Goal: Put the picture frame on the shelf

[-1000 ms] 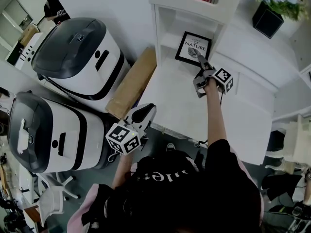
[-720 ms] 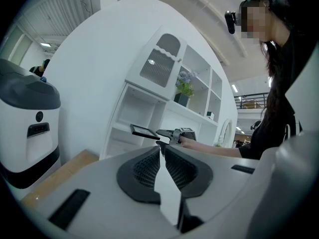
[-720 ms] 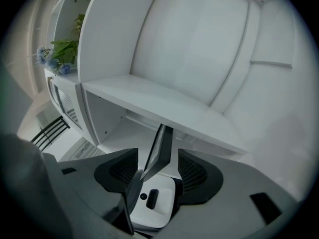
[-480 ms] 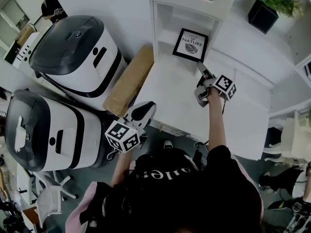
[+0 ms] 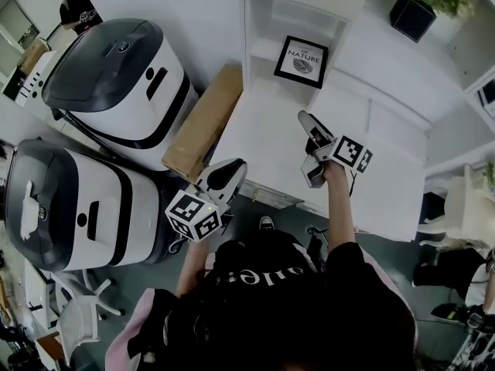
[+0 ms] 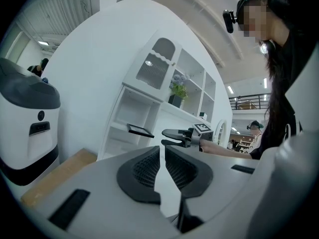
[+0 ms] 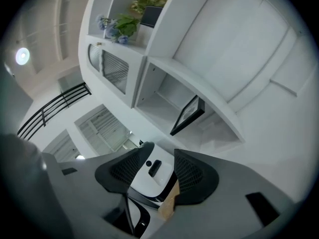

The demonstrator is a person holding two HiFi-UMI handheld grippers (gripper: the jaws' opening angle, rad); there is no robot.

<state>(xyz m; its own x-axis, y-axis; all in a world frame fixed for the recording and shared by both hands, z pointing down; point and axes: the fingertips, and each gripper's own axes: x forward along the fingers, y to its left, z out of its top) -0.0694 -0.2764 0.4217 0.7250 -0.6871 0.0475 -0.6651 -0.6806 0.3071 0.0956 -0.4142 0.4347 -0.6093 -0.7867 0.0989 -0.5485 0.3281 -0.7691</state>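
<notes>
The black picture frame (image 5: 301,62) with a white print stands leaning in the lower shelf opening of the white cabinet (image 5: 340,41). It also shows as a dark slab in the left gripper view (image 6: 139,130) and edge-on in the right gripper view (image 7: 187,114). My right gripper (image 5: 306,148) hovers over the white top in front of the shelf, well short of the frame, open and empty. My left gripper (image 5: 232,170) hangs by the front left edge of that top, shut on nothing.
Two white and dark grey machines (image 5: 116,76) (image 5: 69,199) stand at the left. A flat cardboard box (image 5: 203,122) lies between them and the white top (image 5: 263,141). A dark pot of blue flowers (image 5: 418,6) sits on the cabinet at the upper right.
My right gripper has drawn back from the frame toward the person, with its jaws spread wider. The frame stays on the shelf. The left gripper has hardly moved.
</notes>
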